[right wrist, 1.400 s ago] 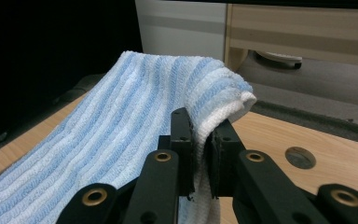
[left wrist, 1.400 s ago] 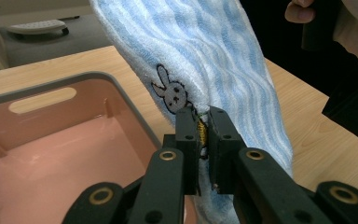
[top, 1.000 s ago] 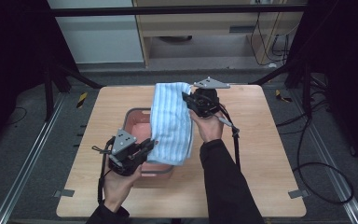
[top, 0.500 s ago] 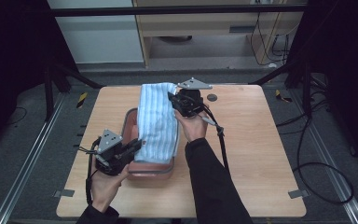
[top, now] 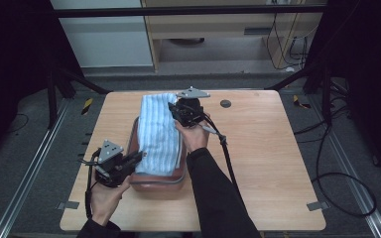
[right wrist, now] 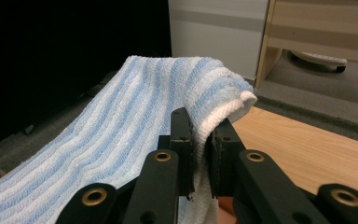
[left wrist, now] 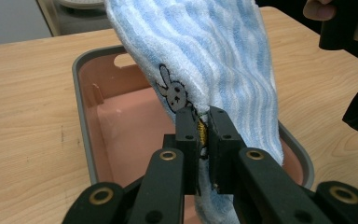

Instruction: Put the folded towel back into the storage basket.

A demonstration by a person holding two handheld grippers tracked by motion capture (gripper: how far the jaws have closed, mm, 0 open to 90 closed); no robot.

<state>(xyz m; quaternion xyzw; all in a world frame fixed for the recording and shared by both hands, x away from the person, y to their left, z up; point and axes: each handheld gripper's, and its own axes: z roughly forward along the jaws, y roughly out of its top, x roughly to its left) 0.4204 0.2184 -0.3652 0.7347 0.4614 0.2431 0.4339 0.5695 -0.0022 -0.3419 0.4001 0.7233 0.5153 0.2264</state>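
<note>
Towel (top: pixel 159 130) stretches over the tray (top: pixel 156 184), each end pinched in a closed claw (top: pixel 142 156).

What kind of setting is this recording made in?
Probably a lab recording station: a bare wooden table ringed by a dark metal frame, cables on the floor, and handheld grippers.

free: bare surface (top: pixel 273 163) at right half of the high view, also a strip at far left and lower edge | blocked: pink tray (top: pixel 154 182) at centre-left, striped towel (top: pixel 158 131) stretched over it between left tool (top: pixel 138 157) and right tool (top: pixel 174 110) | small: dark round spot (top: pixel 225 103) at upper middle
</note>
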